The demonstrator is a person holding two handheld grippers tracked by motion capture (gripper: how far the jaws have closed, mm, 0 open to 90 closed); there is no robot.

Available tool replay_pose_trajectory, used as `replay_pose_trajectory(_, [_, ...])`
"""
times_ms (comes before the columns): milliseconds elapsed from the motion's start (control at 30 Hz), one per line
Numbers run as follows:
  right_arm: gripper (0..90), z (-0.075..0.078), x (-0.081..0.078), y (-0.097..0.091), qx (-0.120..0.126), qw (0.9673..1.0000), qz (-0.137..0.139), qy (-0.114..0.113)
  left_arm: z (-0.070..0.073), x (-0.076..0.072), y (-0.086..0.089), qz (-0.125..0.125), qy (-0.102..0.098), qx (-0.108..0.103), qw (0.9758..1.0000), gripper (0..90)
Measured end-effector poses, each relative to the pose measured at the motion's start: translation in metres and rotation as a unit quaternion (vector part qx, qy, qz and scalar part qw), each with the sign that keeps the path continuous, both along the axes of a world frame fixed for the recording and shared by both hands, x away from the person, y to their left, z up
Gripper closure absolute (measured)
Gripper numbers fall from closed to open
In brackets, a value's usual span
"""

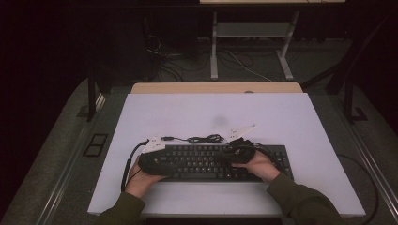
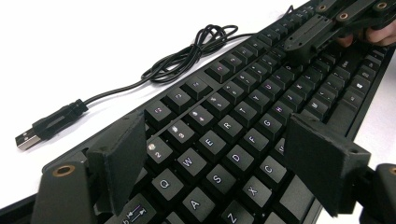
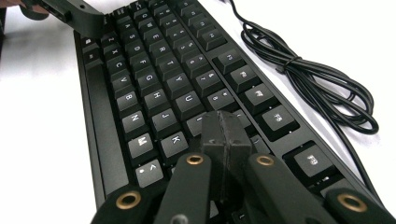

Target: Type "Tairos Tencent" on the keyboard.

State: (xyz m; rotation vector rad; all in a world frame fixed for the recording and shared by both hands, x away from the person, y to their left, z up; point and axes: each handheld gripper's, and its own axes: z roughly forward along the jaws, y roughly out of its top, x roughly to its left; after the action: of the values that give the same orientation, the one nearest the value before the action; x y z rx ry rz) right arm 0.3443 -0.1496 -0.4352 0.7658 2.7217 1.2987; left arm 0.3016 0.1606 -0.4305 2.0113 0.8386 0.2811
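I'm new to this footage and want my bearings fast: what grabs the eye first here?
A black keyboard lies near the front edge of the white table, with both tongs over its keys. The left tongs stand open above the letter keys, while the right tongs are shut, tips down among the keys. Behind the keyboard lies its coiled cable with a loose USB plug.

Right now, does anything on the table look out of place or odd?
Nothing looks damaged or spilled. The keyboard lies flat and square to the table. The one oddity is its cable: it lies in a loose bundle behind the keyboard, and the USB plug rests unplugged on the tabletop.
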Motion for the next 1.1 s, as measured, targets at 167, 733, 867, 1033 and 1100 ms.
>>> replay_pose_trajectory(167, [89.4, -0.0010, 0.0001, 0.0004, -0.004, 1.0000, 0.000, -0.001, 0.0001, -0.0002, 0.0000, 0.002, 0.000, 0.000, 1.0000, 20.1])
replay_pose_trajectory(733, [89.4, -0.0029, 0.0004, 0.0015, -0.007, 1.0000, 0.002, 0.001, 0.0013, -0.0004, 0.0016, 0.004, -0.003, 0.000, 1.0000, 20.2])
replay_pose_trajectory(867, [89.3, -0.0004, 0.0003, -0.0001, 0.001, 1.0000, -0.001, 0.001, 0.0017, -0.0005, 0.0017, 0.004, -0.004, 0.001, 1.0000, 20.4])
replay_pose_trajectory(1033, [87.4, 0.0017, 0.0007, -0.0020, 0.011, 0.9999, -0.006, 0.002, 0.0023, -0.0008, 0.0020, 0.003, -0.006, 0.003, 1.0000, 20.9])
replay_pose_trajectory(1100, [85.1, 0.0028, 0.0009, -0.0030, 0.016, 0.9998, -0.006, 0.002, 0.0027, -0.0009, 0.0022, 0.003, -0.007, 0.002, 1.0000, 21.2])
